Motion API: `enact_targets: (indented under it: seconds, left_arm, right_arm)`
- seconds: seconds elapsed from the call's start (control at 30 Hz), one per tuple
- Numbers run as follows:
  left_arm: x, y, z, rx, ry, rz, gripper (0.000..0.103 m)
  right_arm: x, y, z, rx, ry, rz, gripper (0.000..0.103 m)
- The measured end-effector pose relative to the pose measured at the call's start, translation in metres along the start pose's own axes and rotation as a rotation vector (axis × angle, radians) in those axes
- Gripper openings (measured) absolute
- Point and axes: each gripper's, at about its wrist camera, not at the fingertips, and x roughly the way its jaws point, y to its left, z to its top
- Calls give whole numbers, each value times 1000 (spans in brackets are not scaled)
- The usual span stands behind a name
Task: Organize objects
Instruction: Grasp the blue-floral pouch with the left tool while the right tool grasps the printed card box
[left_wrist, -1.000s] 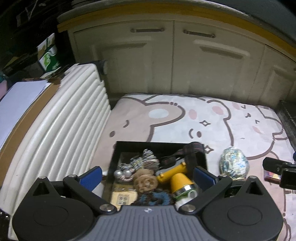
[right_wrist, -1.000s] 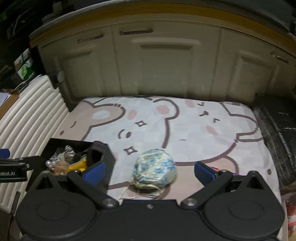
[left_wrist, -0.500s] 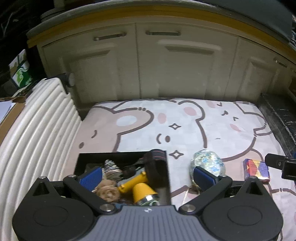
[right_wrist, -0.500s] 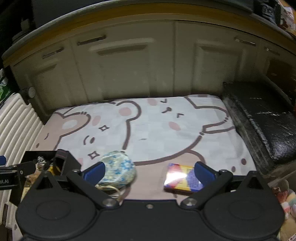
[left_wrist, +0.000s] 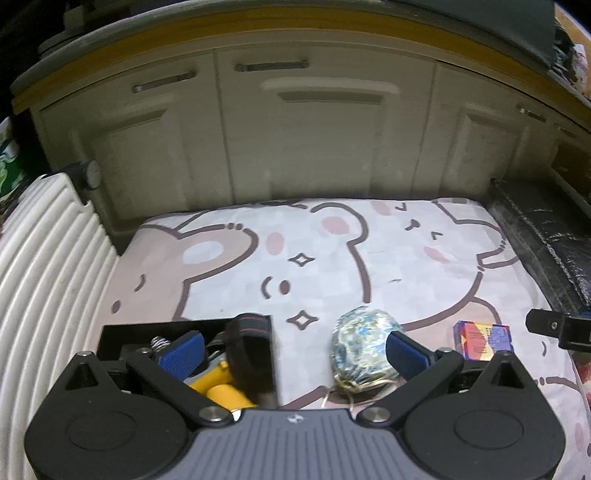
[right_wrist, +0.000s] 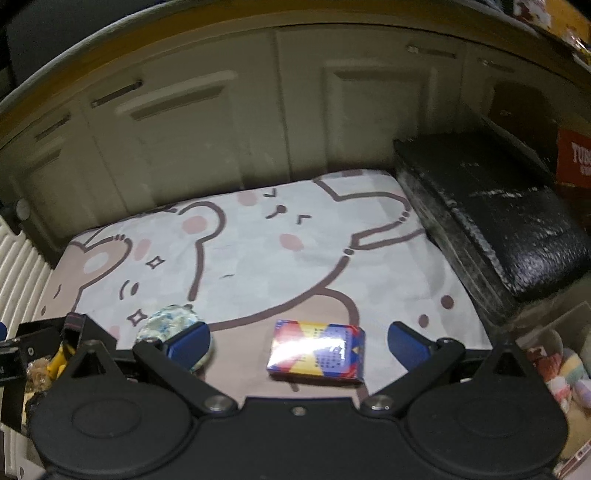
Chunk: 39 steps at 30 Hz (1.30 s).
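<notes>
A black tray (left_wrist: 155, 329) lies at the front left of the bear-print mat (left_wrist: 332, 266), filled with small items, among them a yellow tool (left_wrist: 218, 384) and a black strap (left_wrist: 251, 347). A blue floral pouch (left_wrist: 360, 347) lies on the mat just right of the tray. A colourful small box (right_wrist: 316, 349) lies right of the pouch. My left gripper (left_wrist: 293, 352) is open and empty, spanning tray edge and pouch. My right gripper (right_wrist: 297, 343) is open and empty, with the box between its fingers. The pouch also shows in the right wrist view (right_wrist: 168, 325).
Cream cabinet doors (left_wrist: 314, 140) stand behind the mat. A white ribbed unit (left_wrist: 40, 280) borders the left side. A black padded block (right_wrist: 491, 218) borders the right. Soft toys (right_wrist: 565, 373) sit at the far right. The mat's middle and back are bare.
Both grippers have swung to the right. The left one moved from over the tray to between tray and pouch. The right one moved from the pouch to the colourful box.
</notes>
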Motion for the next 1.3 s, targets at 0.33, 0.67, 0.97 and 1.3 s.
enact_targets:
  seconds: [0.33, 0.67, 0.97, 1.3]
  left_arm:
    - [24, -31, 1, 113, -17, -80, 103]
    - [57, -51, -10, 247, 7, -147, 103]
    - [89, -66, -22, 339, 51, -197, 103]
    - [118, -68, -27, 335, 113, -215, 103]
  right_arm:
    - [31, -28, -6, 115, 60, -12, 103]
    - [68, -30, -12, 178, 139, 0, 103]
    - [97, -20, -16, 168, 183, -2, 103]
    - [125, -3, -20, 86, 230, -45, 103]
